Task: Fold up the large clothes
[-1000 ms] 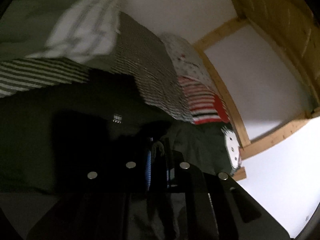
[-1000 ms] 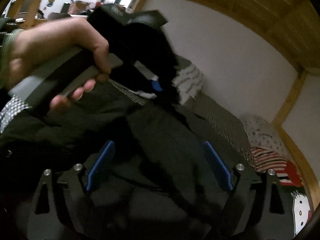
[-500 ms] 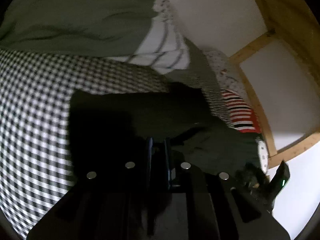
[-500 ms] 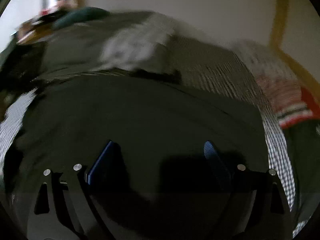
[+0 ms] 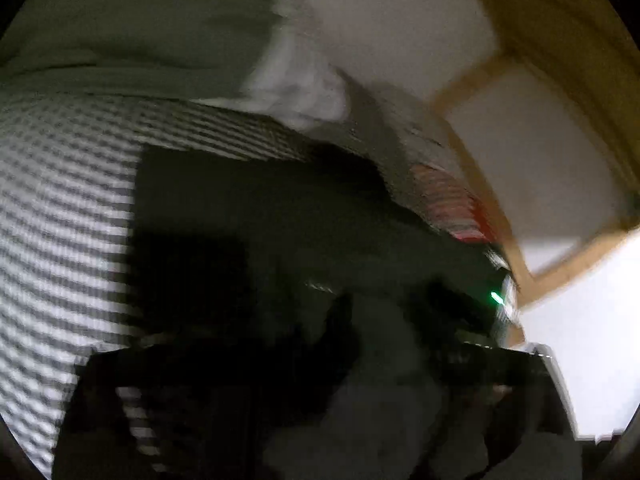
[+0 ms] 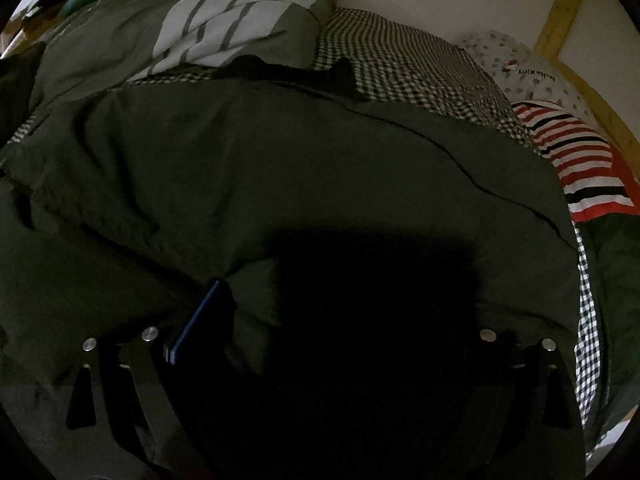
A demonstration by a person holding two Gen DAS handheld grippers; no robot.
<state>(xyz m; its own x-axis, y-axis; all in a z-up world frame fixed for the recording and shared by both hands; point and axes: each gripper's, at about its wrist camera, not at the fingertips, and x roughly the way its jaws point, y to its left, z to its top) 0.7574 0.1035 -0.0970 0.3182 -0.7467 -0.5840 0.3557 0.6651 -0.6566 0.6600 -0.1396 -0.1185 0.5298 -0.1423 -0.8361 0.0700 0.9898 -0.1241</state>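
Observation:
A large dark green garment [image 6: 280,168] lies spread over a black-and-white checked bedsheet [image 6: 416,64]. In the right wrist view my right gripper [image 6: 320,312] is open and sits low over the garment; its left blue finger pad [image 6: 196,328] shows, the right one is lost in shadow. In the left wrist view the picture is blurred and dark. The dark garment [image 5: 260,208] fills the middle over the checked sheet [image 5: 60,216]. My left gripper's fingers cannot be made out. The other gripper with a green light [image 5: 496,298] shows at the right.
A grey-green duvet with white stripes [image 6: 224,20] lies at the back. A red, white and black striped cloth [image 6: 576,160] and a spotted pillow [image 6: 520,64] lie at the right. A wooden frame [image 6: 560,20] runs along the white wall.
Both grippers have moved down toward the garment. The right view has steadied over the spread cloth. The left view has swung and blurred, and its shut fingers are no longer visible.

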